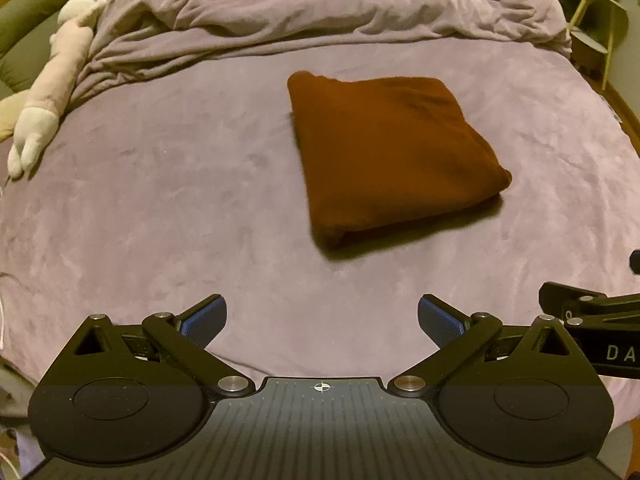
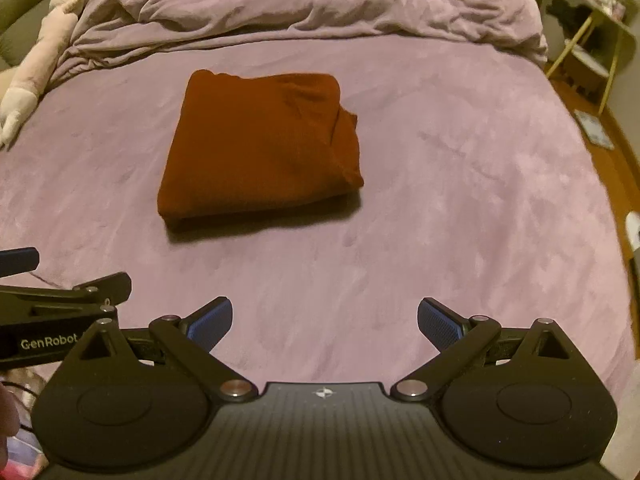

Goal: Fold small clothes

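Observation:
A rust-brown garment (image 1: 384,148) lies folded into a thick rectangle on the purple bed sheet (image 1: 160,208); it also shows in the right wrist view (image 2: 256,144). My left gripper (image 1: 322,320) is open and empty, held back from the garment's near edge. My right gripper (image 2: 325,320) is open and empty, also short of the garment, which lies ahead and to its left. Each gripper shows at the edge of the other's view: the right gripper (image 1: 592,320) and the left gripper (image 2: 60,300).
A crumpled purple duvet (image 1: 320,4) is piled along the far side of the bed. A pale plush toy (image 1: 52,76) lies at the bed's left edge. A small yellow-green side table (image 1: 600,24) stands beyond the right edge, above a wooden floor (image 2: 600,148).

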Motion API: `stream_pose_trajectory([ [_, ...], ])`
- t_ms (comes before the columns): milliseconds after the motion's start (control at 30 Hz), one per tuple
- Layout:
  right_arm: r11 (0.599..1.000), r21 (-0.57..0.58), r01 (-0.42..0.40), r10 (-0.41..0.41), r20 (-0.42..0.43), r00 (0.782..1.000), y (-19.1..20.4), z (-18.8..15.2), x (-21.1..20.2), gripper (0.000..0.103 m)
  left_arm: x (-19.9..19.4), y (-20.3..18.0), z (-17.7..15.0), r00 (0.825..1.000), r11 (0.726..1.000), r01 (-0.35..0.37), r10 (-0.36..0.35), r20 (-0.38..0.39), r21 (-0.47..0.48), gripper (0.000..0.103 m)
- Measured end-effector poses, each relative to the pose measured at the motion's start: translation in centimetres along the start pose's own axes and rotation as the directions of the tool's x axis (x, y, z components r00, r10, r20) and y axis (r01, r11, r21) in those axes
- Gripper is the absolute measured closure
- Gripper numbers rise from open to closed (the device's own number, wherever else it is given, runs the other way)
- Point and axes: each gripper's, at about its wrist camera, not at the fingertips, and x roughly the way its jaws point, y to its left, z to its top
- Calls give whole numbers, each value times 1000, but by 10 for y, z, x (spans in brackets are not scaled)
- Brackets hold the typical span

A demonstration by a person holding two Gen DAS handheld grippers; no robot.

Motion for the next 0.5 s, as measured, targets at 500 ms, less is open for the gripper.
stream_pose_trajectory([
  [500,998,-58,20,-20,15,1000,15,8,1,4,5,10,0,1000,1000,-3,2,-31,-30,0],
])
